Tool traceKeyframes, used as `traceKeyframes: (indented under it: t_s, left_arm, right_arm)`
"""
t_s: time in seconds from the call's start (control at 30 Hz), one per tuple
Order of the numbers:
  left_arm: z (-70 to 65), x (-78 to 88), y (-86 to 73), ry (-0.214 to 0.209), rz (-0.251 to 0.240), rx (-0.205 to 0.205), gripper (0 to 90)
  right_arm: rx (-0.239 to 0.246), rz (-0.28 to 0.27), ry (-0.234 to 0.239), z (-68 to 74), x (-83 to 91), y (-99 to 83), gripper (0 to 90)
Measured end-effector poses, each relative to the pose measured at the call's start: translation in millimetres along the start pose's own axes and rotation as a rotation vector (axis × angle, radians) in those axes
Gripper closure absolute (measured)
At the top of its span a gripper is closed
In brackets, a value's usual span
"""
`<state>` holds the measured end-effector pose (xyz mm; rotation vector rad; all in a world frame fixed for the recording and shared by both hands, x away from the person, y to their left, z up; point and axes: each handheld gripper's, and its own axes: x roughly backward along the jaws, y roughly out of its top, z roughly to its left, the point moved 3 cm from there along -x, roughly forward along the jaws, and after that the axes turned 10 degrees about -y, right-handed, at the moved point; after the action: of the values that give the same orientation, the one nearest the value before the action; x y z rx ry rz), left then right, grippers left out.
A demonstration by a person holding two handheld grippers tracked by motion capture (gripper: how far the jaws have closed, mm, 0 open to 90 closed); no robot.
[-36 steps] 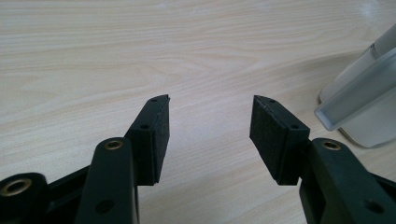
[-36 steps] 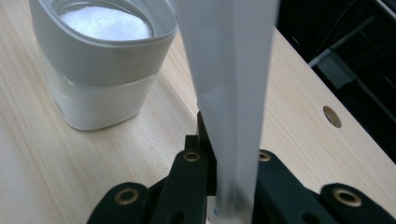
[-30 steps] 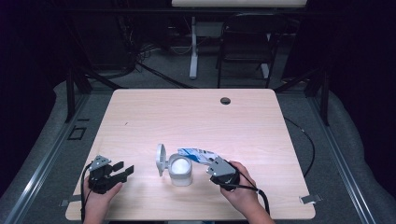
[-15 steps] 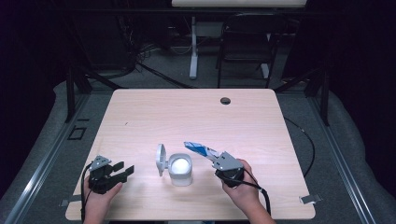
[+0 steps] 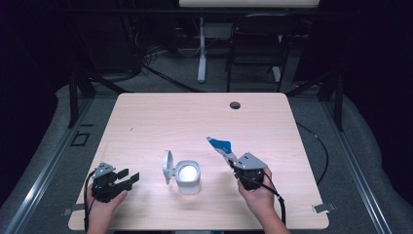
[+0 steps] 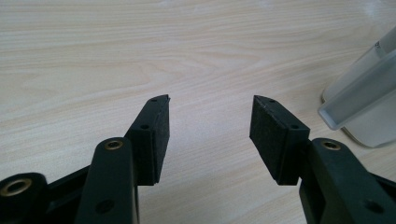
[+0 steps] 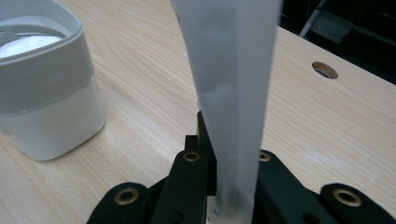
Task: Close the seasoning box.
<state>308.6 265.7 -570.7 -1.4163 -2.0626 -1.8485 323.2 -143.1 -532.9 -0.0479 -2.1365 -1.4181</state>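
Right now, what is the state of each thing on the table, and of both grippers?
Container: upright, open, hinged lid flipped up at its left side.
Blue-and-white packet: clamped in the right gripper, lifted off the table.
Right gripper: shut on the packet.
Left gripper: open, holding nothing.

Table [image 5: 160,122]: pale wood-grain top, matt, smooth, fine streaks running along its length; a dark round grommet hole [image 5: 235,105] near the far edge.

Container [image 5: 188,176]: frosted, translucent plastic with a satin finish; its hinged lid [image 5: 167,165] is the same cloudy plastic.

Packet [image 5: 220,146]: thin, flexible film, white and blue, faintly glossy.

Left gripper [image 6: 210,116]: black matt plastic, pads [image 6: 159,133] of dull, slightly grainy rubber, with brass-coloured inserts.

Right gripper [image 5: 232,162]: same black plastic, grey plate on top.
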Motion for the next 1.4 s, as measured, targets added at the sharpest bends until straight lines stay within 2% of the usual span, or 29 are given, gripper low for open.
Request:
traceKeyframes:
  t_s: [0.23, 0.43, 0.77, 1.03, 1.1, 1.4]
  left_arm:
    - [-0.9, -0.3, 0.2, -0.004, 0.001, -0.003, 48.3]
    - [-1.5, -0.9, 0.3, -0.004, -0.005, -0.002, 48.3]
    - [-0.9, 0.0, 0.6, -0.002, -0.006, -0.002, 48.3]
    - [-1.3, 0.3, 0.9, -0.005, -0.001, -0.005, 48.3]
    - [-1.2, 0.1, 0.8, -0.006, 0.000, -0.005, 48.2]
    - [-0.8, -0.2, 0.7, -0.001, -0.003, -0.003, 48.3]
  right_arm:
    - [-0.060, 0.009, -0.009, -10.0, -5.8, -5.8, 89.4]
    - [-0.061, 0.033, -0.031, -17.3, -10.7, -10.7, 89.4]
    - [-0.117, 0.066, -0.054, -28.9, -21.6, -22.2, 89.3]
    - [-0.121, 0.088, -0.068, -34.2, -24.6, -26.2, 89.3]
    - [-0.137, 0.082, -0.070, -34.4, -26.1, -26.7, 89.3]
    - [-0.138, 0.100, -0.061, -33.4, -32.3, -28.6, 89.2]
